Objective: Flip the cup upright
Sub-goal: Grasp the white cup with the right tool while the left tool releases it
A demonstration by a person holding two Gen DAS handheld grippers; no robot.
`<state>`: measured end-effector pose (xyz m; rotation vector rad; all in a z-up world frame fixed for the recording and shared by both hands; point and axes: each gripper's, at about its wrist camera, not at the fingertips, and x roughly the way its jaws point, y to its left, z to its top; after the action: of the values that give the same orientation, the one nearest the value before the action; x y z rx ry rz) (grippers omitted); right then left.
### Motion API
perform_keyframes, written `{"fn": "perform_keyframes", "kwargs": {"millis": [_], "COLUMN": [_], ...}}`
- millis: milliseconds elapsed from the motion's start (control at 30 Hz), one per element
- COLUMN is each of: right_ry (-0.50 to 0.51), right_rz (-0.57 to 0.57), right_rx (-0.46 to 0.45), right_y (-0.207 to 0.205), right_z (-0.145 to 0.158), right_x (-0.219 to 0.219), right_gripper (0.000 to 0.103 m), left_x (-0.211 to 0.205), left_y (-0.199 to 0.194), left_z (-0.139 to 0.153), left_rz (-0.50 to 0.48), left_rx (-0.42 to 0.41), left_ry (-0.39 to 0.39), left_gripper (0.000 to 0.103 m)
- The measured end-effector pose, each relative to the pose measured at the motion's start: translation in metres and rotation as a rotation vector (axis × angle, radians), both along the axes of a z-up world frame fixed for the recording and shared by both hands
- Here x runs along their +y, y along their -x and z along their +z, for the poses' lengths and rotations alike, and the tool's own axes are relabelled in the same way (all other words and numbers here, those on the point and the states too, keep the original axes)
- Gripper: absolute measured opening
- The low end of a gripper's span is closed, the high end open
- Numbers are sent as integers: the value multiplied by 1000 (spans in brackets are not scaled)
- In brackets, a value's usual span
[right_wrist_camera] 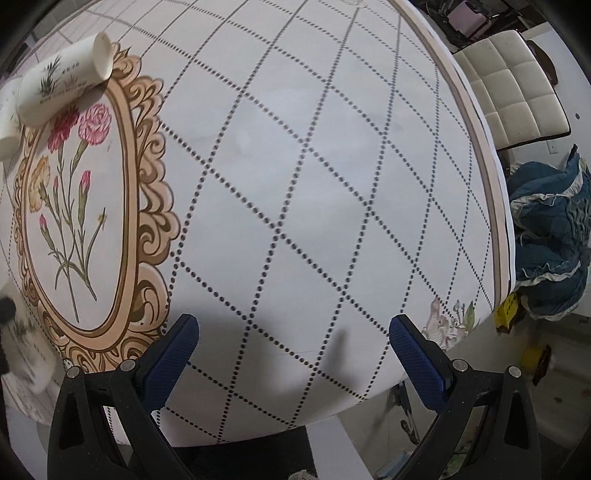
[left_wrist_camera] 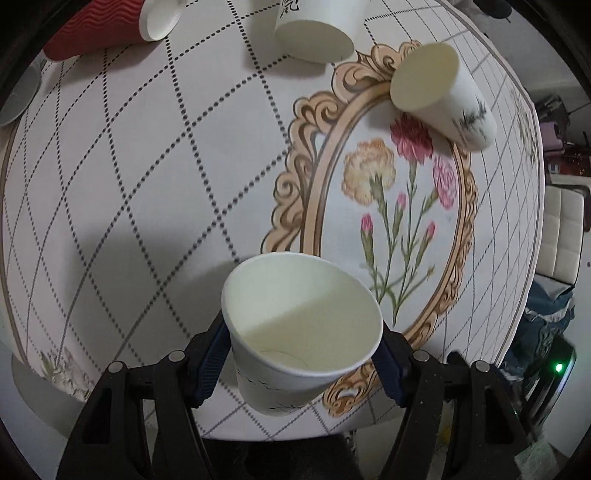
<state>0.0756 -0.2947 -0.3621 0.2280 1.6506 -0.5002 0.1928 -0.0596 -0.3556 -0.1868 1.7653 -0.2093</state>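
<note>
The left hand-held gripper (left_wrist_camera: 304, 354) is clenching a white paper cup (left_wrist_camera: 301, 328) by its side walls, the blue pads (left_wrist_camera: 210, 362) pressing in on both flanks. The cup is hanging above the near edge of the tabletop (left_wrist_camera: 147, 166), clear of the surface, with its open mouth facing up and away from the camera and its base toward the near edge, so it is tilted rather than standing; it looks partway through the turn, with the setting-down still to come. The right hand-held gripper (right_wrist_camera: 293, 347) is hovering released and empty over the right part of the tabletop, its jaws spread wide. Other paper cups are lying on their sides toward the far edge: one with a dark plant print (left_wrist_camera: 441, 98) on the ornate flower frame (left_wrist_camera: 321, 147), another white one (left_wrist_camera: 314, 31) beyond it, and a red ribbed cup (left_wrist_camera: 92, 29) at the far left corner. The thin paper wall is likely to buckle if the squeeze tightens, and the pads are gripping below the rim on a tapered wall, so the cup may slip. Released while tilted, or too near the edge, it would probably tip over or roll off.
</note>
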Motion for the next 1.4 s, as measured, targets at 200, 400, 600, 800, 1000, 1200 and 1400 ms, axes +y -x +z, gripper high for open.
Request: {"fn": "perform_keyframes", "kwargs": {"millis": [200, 400, 600, 800, 1000, 1200, 1400], "right_ry": [4, 7, 2, -16, -68, -136, -150], "right_rz": [7, 4, 6, 10, 80, 196, 293], "right_rx": [12, 7, -5, -51, -119, -161, -163], "right_y": [-6, -9, -12, -15, -28, -55, -81], "right_z": [1, 6, 12, 36, 65, 78, 66], "right_x": [1, -6, -2, 11, 52, 120, 168], "right_gripper": [103, 103, 103, 103, 103, 103, 96], "left_x": [-2, -9, 1, 43, 107, 138, 155], "left_y": [-17, -16, -15, 12, 28, 37, 43], "left_z": [-8, -11, 23, 93, 111, 80, 44], "left_rz": [-4, -25, -52, -88, -53, -16, -36], "left_rx": [-2, -27, -126, -400, -522, -487, -440], "left_ry": [35, 30, -11, -169, -304, -360, -428], "left_gripper": [80, 93, 93, 93, 103, 103, 103]}}
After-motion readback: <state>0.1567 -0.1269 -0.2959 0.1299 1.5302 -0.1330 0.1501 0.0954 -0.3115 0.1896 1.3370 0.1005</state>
